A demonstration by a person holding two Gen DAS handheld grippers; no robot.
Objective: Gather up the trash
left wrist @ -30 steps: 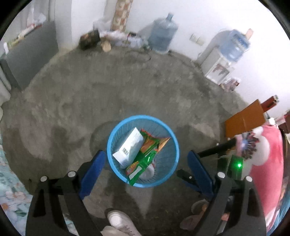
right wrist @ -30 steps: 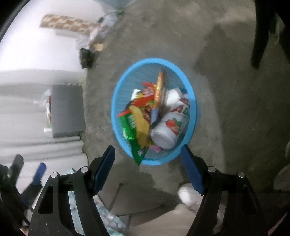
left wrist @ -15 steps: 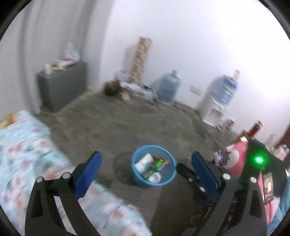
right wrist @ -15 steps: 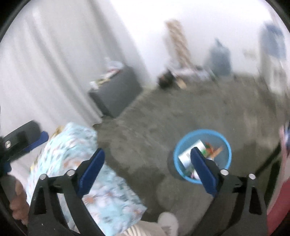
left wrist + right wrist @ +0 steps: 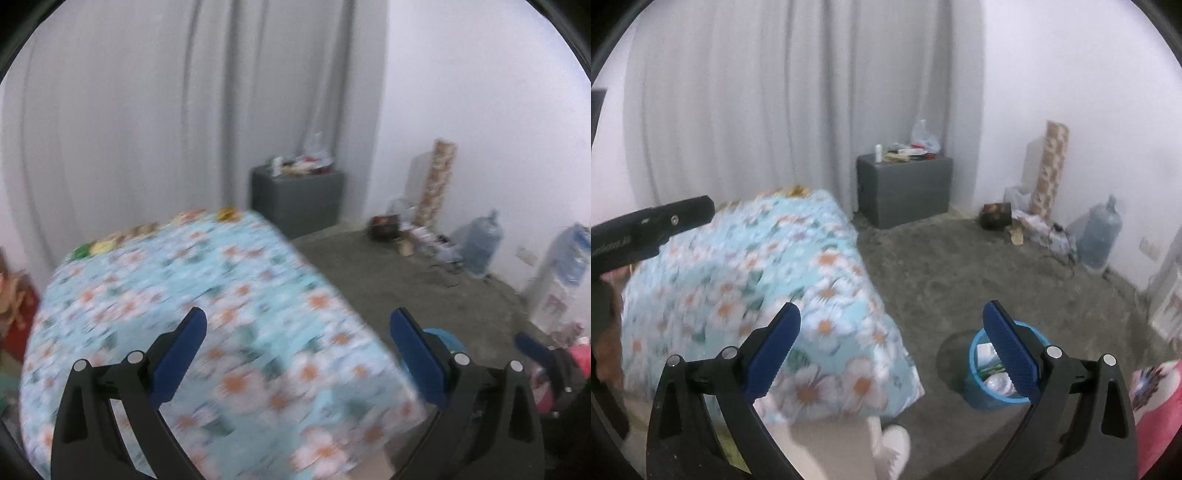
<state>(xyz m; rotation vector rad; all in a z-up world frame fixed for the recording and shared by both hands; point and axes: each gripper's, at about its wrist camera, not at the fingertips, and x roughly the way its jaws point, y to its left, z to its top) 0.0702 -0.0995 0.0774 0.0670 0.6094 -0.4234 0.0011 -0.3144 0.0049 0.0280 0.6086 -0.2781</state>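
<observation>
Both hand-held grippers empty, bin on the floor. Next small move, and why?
Probably reach the left hand-held gripper toward the wrappers along the far edge of the floral cloth. Both it and the right hand-held gripper are open and empty, and the blue bin already holds trash.

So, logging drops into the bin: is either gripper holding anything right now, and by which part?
Nothing is held: the left gripper and right gripper are both open and empty.
</observation>
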